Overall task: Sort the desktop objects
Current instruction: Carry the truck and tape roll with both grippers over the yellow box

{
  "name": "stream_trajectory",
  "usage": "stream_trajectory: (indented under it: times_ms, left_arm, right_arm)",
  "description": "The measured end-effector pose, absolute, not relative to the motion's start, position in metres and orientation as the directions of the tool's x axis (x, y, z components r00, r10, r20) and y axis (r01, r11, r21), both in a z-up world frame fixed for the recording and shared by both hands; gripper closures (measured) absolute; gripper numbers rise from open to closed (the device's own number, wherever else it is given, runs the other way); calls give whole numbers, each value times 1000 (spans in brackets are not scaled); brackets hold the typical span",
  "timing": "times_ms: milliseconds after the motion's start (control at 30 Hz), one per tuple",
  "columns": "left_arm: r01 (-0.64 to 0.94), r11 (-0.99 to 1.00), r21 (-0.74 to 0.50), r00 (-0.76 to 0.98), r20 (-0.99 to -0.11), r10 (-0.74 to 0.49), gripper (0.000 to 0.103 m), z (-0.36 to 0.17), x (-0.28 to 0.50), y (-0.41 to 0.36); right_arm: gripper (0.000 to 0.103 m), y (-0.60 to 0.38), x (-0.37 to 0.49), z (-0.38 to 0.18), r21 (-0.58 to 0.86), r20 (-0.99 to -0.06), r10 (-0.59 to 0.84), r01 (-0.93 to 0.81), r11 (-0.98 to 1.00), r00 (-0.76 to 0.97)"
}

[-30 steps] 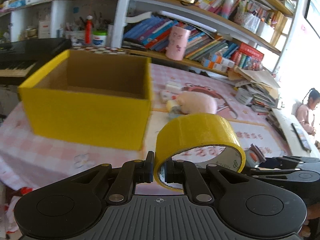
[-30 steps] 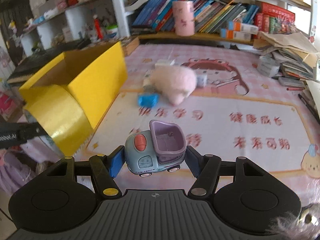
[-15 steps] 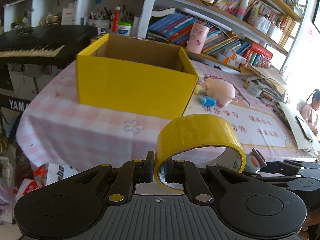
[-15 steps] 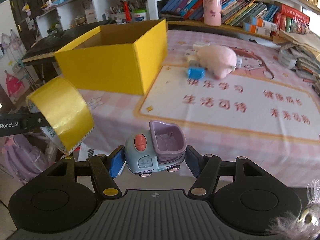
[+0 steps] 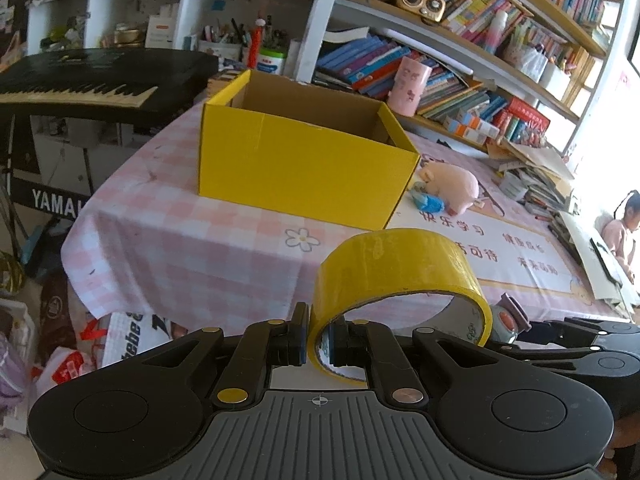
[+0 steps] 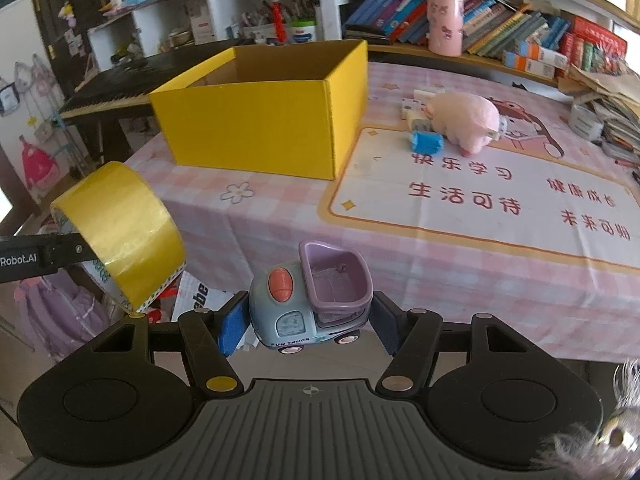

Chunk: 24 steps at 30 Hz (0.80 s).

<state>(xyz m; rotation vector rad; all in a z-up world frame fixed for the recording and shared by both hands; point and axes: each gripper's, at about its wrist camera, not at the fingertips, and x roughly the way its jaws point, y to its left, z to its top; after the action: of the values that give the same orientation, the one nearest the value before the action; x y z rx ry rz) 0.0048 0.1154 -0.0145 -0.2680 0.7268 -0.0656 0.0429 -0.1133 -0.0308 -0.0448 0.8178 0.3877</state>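
Observation:
My left gripper is shut on the wall of a yellow tape roll, held in the air off the table's near edge; the roll also shows in the right wrist view. My right gripper is shut on a small blue-and-purple toy truck, also off the near edge. An open yellow cardboard box stands on the pink checked tablecloth; in the right wrist view the box is far left. A pink plush pig and a small blue object lie beside the box.
Small boxes lie behind the pig. A printed mat covers the table's right part. A black keyboard stands left of the table. Bookshelves run behind it, with a pink cup. Bags lie on the floor.
Both grippers have pulled back and up from the table, still holding the tape roll and the truck. The box and pig now look farther away.

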Motion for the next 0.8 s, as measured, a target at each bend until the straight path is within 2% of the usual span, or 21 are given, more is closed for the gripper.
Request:
stream_trajectory:
  times_ms: [500, 800]
  left_arm:
    - [-53, 961, -272, 780, -612, -130, 95, -9, -2, 132]
    - [-50, 960, -275, 772, -621, -137, 95, -9, 4, 131]
  right_arm:
    - [42, -93, 42, -26, 73, -707, 332, -402, 913, 625]
    - [42, -86, 45, -23, 65, -710, 344, -428, 901, 615]
